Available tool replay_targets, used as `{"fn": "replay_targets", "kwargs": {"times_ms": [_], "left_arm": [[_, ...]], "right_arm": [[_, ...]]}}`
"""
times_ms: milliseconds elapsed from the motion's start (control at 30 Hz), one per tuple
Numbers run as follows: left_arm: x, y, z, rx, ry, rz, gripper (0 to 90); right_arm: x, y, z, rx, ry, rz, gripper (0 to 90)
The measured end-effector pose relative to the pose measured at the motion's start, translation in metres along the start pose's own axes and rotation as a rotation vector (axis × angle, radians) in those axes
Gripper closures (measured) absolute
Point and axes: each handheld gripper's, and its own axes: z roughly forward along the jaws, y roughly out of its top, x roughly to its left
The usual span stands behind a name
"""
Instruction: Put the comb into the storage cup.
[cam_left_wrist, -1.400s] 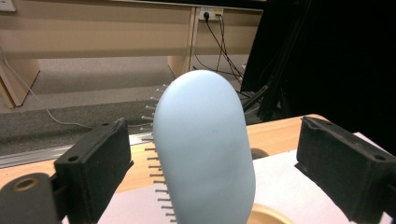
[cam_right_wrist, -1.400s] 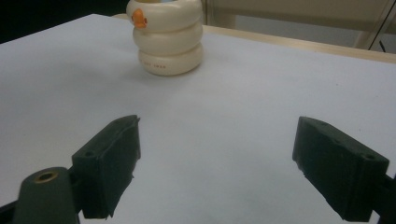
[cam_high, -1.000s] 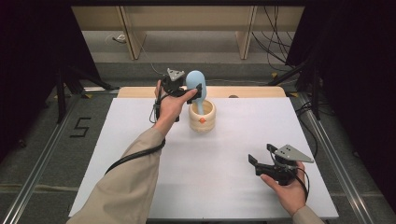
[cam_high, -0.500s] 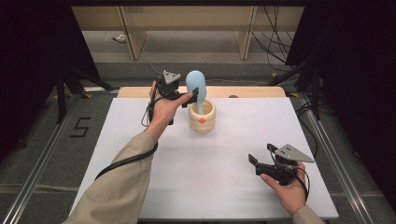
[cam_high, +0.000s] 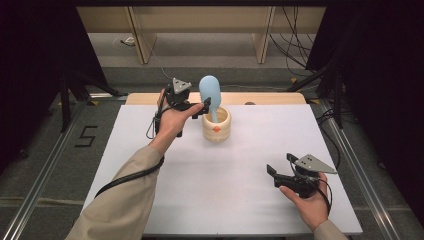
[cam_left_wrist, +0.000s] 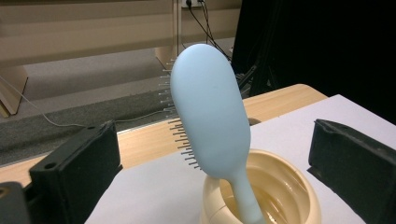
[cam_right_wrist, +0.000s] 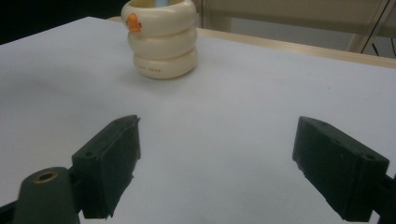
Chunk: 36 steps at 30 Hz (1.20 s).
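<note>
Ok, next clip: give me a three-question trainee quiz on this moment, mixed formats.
1. True or false: the left claw is clamped shut on the blue hairbrush.
2. Multiple choice: how does the hairbrush sit in the cream cup? A) flat on the table beside it B) handle down inside, head sticking up C) head down inside, handle sticking up
3. Fill in: the right claw hovers over the white ____, apart from the cup.

Key: 1 false, its jaws stand wide open either side of the brush. 2 B. 3 table.
</note>
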Motion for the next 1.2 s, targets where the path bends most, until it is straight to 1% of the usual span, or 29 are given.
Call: {"fn": "replay_targets", "kwargs": {"times_ms": [33, 300, 600, 833, 1000, 1200], "left_arm": [[0.000, 0.000, -0.001, 0.001, -0.002, 0.006, 1.6], [0.002, -0.004, -0.009, 0.007, -0.006, 0.003, 1.6], [0.003, -0.007, -0.018, 0.015, -0.019, 0.014, 1.6], [0.003, -0.010, -0.024, 0.012, -0.024, 0.019, 1.8], [0.004, -0.013, -0.029, 0.023, -0.030, 0.032, 1.9], [0.007, -0.019, -0.034, 0.037, -0.036, 0.033, 2.1]], "right_arm": [[0.000, 0.000, 0.000, 0.001, 0.000, 0.000, 16.1], [-0.001, 0.000, 0.000, -0.001, -0.005, -0.001, 16.1], [0.000, 0.001, 0.000, 0.000, -0.005, -0.003, 16.1], [0.000, 0.001, 0.000, -0.002, -0.007, -0.003, 16.1], [0.000, 0.001, 0.000, -0.001, -0.007, -0.004, 16.0], [0.000, 0.001, 0.000, -0.002, -0.008, 0.000, 16.1]]}}
